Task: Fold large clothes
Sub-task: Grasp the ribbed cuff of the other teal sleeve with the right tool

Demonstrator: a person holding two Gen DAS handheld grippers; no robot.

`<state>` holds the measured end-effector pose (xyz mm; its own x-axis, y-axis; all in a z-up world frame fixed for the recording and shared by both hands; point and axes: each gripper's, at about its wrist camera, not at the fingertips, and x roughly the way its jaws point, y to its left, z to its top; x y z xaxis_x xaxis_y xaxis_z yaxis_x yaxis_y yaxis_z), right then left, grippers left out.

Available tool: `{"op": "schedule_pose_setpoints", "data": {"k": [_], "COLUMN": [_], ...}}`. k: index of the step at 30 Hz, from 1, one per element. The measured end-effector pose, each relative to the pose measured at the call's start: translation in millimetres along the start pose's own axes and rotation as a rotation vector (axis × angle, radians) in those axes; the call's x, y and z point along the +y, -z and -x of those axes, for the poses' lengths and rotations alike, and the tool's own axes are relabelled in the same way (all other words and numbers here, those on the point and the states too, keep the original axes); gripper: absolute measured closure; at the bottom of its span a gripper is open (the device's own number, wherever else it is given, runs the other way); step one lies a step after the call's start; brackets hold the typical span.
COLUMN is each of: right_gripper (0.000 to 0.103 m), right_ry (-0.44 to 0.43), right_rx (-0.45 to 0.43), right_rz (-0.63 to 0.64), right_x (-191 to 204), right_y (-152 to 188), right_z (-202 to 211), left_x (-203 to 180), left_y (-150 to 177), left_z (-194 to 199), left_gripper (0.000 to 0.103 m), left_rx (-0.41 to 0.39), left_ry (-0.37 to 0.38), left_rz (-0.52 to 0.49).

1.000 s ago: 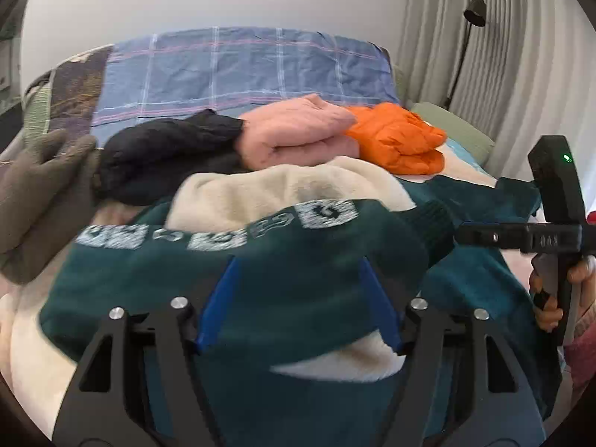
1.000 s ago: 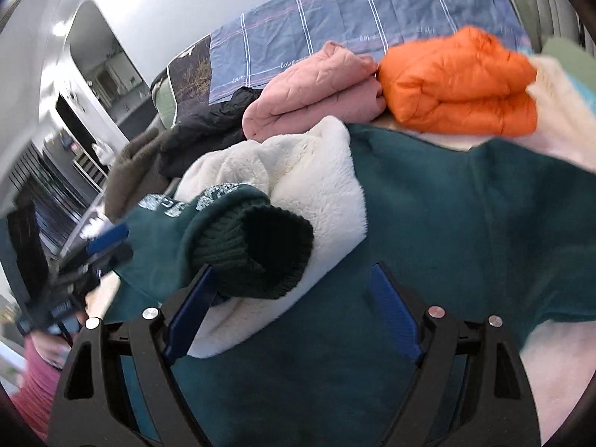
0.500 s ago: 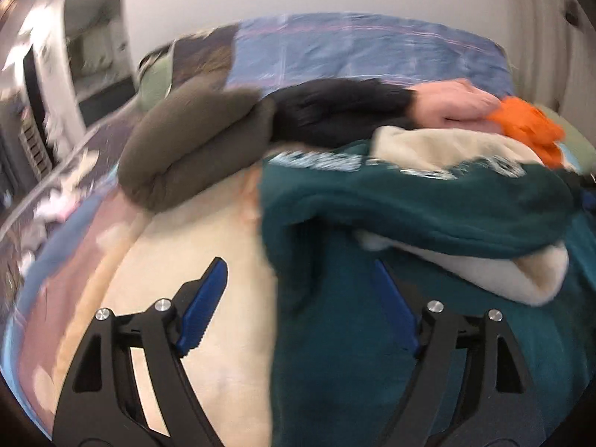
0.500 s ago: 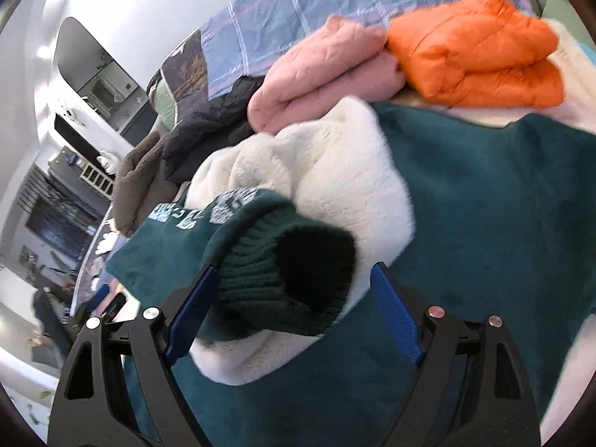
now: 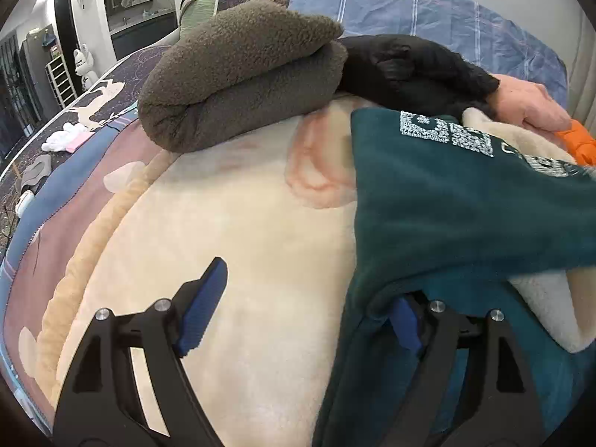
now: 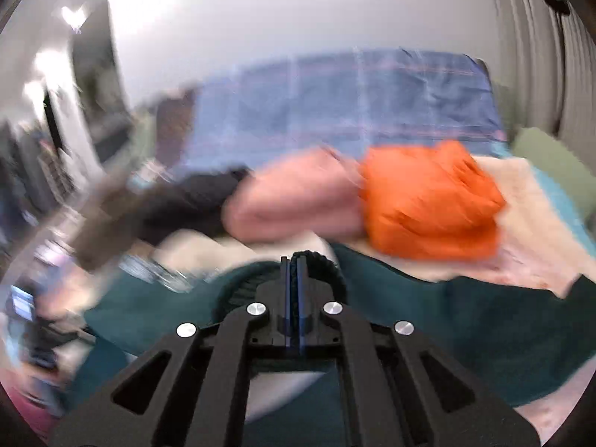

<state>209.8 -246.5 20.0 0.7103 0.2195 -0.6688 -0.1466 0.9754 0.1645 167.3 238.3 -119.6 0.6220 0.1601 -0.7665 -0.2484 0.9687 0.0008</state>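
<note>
1. Where the cream plush blanket (image 5: 231, 231) covers the bed, a dark green fleece-lined sweatshirt (image 5: 465, 201) lies spread.
2. Left gripper (image 5: 298, 305): jaws wide, its right finger under the sweatshirt's edge, nothing clamped.
3. Right gripper (image 6: 293, 260): jaws just closed, pinching the sweatshirt's ribbed green cuff (image 6: 327, 264).

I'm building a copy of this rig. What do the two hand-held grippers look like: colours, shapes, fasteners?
Both match. The left hand-held gripper has a black frame with triangular cut-outs, round silver screw heads at the linkage joints, and two fingers faced with blue ridged pads. The right hand-held gripper has the same black frame, silver screws and blue pads. No cables, markings or sleeves show.
</note>
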Motion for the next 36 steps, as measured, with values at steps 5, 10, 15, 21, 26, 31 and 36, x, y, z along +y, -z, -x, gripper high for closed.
{"op": "schedule_pose_setpoints", "data": {"k": [5,10,15,21,26,31,36], "right_gripper": [0.1,0.055,0.018,0.072,0.095,0.092,0.063], "right_ry": [-0.033,-0.192,-0.237,-0.333,-0.159,0.001,-0.072], "right_rx": [0.128,0.11,0.083,0.287,-0.043,-0.016,0.129], "right_rz": [-0.089,-0.173,-0.25,-0.413,-0.053,-0.002,-0.238], "right_x": [-33,-49,-57,-50,-1,-10,-56], "right_y": [39,28,9,33,-13,-13,35], "right_z": [-44,-25,-21,-76,3,-39,-85], "left_x": [-17,-26,-32,-102,-115,-115,-113], "left_y": [5,11,-11,-20,-5,-1,1], "left_z": [12,49,87,23,10,20,-1], "left_gripper": [0.022,0.055,0.083,0.082,0.071,0.03,0.027], "left_rx": [-0.009,-0.058,-0.161,-0.059,-0.091,-0.141,-0.059], "left_ry": [0.011,0.064,0.199,0.293,0.269,0.334,0.361], "left_rz": [-0.111,-0.213,-0.146,-0.232,-0.261,-0.234,-0.208]}}
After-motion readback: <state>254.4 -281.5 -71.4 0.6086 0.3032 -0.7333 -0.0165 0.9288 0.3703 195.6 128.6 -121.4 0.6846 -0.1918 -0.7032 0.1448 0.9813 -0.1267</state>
